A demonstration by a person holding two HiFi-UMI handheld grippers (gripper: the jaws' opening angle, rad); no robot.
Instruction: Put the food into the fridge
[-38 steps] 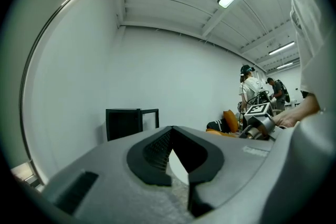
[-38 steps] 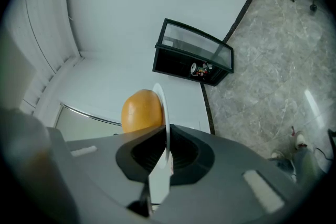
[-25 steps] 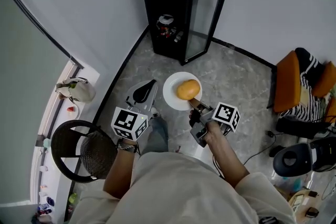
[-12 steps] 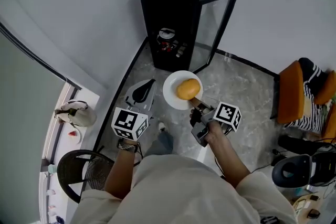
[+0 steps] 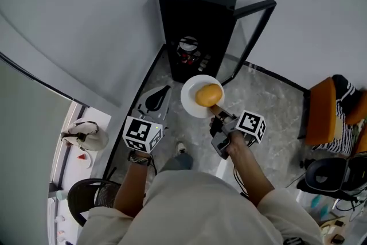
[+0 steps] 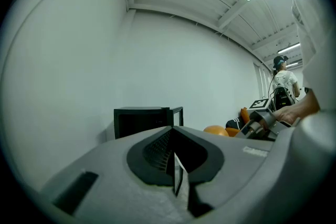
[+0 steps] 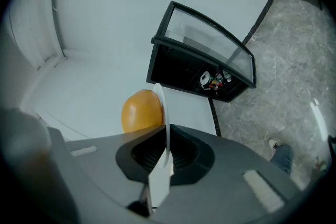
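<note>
Nearest the body, the right gripper [image 5: 217,112] pinches the rim of a white plate [image 5: 191,101], its jaws pressed almost together. A round orange food [image 5: 208,94], perhaps a bun or a fruit, sits loose on the plate. Beside it, the left gripper [image 5: 156,99] is empty, its jaws closed. Ahead, the fridge [image 5: 198,14] stands on the floor with its glass door [image 5: 252,28] swung wide and small things [image 5: 189,46] on a shelf. Holding the plate level matters most; it should then go in low, clear of the door edge and the shelf's contents.
</note>
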